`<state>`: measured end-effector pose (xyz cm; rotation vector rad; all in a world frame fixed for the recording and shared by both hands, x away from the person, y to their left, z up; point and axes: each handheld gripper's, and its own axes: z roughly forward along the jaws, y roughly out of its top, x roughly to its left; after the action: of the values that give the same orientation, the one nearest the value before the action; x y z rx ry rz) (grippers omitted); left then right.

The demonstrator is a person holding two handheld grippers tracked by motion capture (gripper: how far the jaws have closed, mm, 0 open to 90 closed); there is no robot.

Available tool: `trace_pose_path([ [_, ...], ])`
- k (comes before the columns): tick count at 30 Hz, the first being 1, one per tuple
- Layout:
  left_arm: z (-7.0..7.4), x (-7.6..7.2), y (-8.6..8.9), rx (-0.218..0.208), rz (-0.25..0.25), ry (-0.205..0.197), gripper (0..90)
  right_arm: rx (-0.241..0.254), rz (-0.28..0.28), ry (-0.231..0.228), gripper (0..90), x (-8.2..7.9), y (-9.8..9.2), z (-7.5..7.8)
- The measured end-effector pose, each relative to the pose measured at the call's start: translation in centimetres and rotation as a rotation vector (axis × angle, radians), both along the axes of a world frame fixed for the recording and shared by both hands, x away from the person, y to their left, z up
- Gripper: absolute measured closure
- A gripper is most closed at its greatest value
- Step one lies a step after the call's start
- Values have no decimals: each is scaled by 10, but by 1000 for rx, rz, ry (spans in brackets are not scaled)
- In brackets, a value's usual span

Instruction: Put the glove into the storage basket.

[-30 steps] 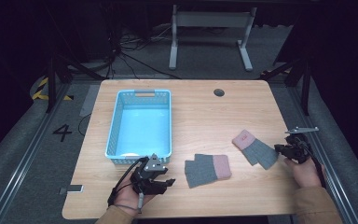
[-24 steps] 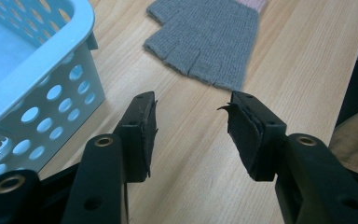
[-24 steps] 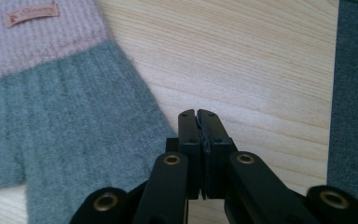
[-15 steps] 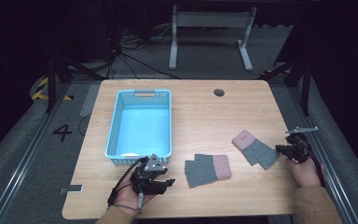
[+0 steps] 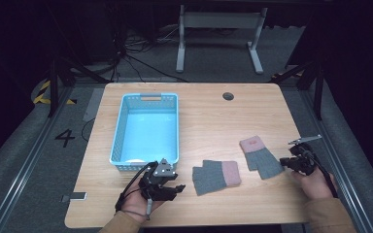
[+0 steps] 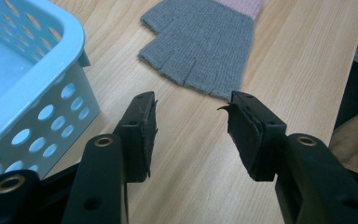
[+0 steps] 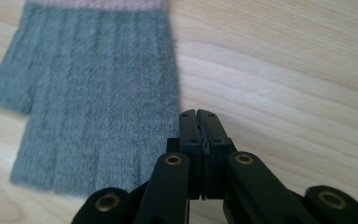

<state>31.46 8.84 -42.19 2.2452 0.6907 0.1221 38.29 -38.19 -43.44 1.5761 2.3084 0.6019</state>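
Note:
Two grey fingerless gloves with pink cuffs lie flat on the wooden table. One glove (image 5: 216,175) (image 6: 209,42) is at the front centre, just ahead of my left gripper (image 5: 177,187) (image 6: 191,121), whose jaws stand open with only bare table between them. The other glove (image 5: 261,158) (image 7: 93,93) lies to the right. My right gripper (image 5: 284,161) (image 7: 199,114) is at that glove's finger-end edge, low over the wood. Its jaws are shut flat together, and I see nothing between them.
A light blue perforated basket (image 5: 149,96) (image 6: 42,93) stands at the left of the table (image 5: 213,121), right beside my left gripper. A round cable hole (image 5: 228,96) is near the far edge. A dark metal frame and a floor strip run along the table's sides.
My right gripper has shifted a little to the left, closer to the right glove. The left gripper and both gloves stay where they were.

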Motion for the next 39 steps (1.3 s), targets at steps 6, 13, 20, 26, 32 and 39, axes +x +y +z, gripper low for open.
trace_pose_path([
  [6, 0, 1, -1, 4, -8, 4, 522, 4, 56, 22, 895, -7, 14, 1],
  [13, 0, 1, -1, 2, -5, 7, 522, 0, 91, 30, 896, -9, 25, 2],
  [20, -1, -2, 4, 10, 15, 7, 522, 102, 151, -123, 895, 0, 45, 36],
  [26, -2, -6, 12, 11, 38, 9, 522, 64, 248, -135, 893, 28, 77, 47],
  [32, -2, -7, 14, 6, 46, 8, 522, 29, 280, -109, 892, 55, 99, 42],
  [39, -2, -6, 14, 9, 40, 10, 522, -1, 293, -67, 890, 76, 115, 24],
])
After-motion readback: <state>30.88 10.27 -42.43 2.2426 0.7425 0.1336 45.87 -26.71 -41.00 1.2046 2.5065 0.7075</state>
